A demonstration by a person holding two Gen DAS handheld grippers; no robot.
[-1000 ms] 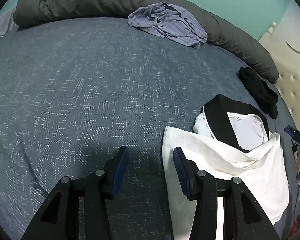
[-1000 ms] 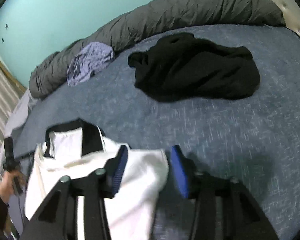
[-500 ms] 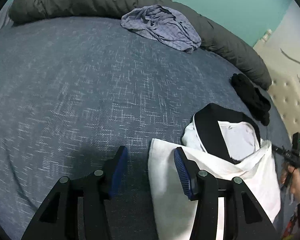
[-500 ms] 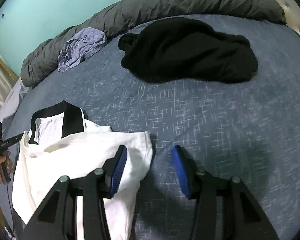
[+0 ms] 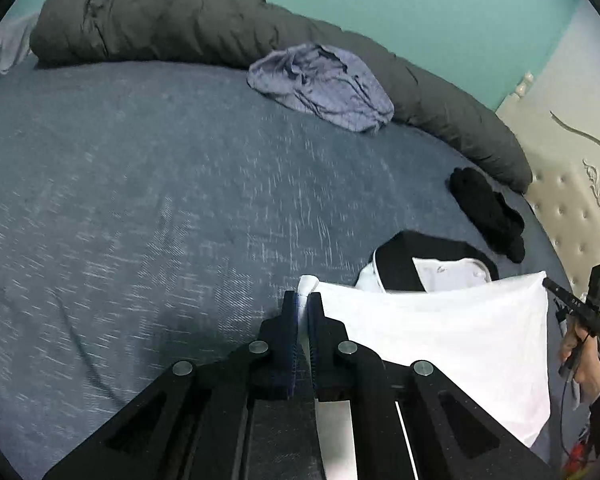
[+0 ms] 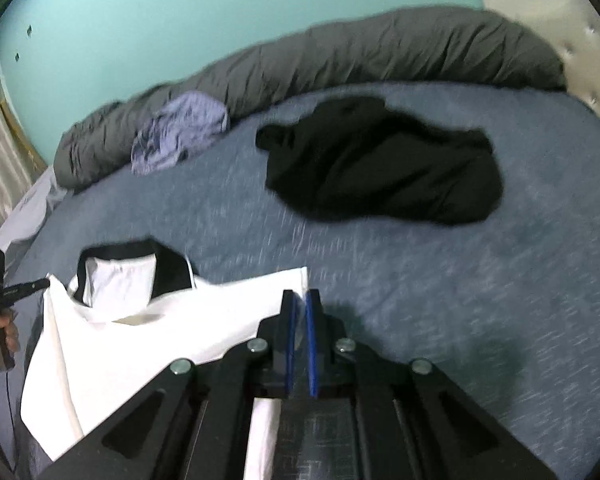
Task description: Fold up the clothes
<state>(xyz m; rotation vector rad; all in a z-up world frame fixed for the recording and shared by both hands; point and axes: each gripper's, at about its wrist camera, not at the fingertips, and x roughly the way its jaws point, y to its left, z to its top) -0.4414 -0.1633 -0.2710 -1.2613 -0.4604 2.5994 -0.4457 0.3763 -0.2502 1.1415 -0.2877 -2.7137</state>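
White shirt (image 5: 440, 332) with a black collar lies at the near edge of the bed (image 5: 140, 200), and both grippers have hold of it. The left gripper (image 5: 303, 300) has just closed its jaws, and they now pinch one corner of the folded white edge; seen from the right wrist, the right gripper (image 6: 300, 300) has likewise just closed its jaws and grips the opposite corner (image 6: 296, 276). The cloth between the two corners looks pulled fairly taut.

The step in hand seems to be a fold of the lower part over the body. The next move probably calls for both hands to lift together, carry the edge towards the collar (image 5: 396, 264) at an even height, and keep the tension so the fold lands square.

Farther off, a black garment (image 6: 380, 164) lies bunched in the middle of the bed, well apart from the shirt. Beyond it a crumpled lilac garment (image 5: 320, 80) rests against the rolled grey duvet (image 5: 160, 20) along the far side. No basket or other container is in view.
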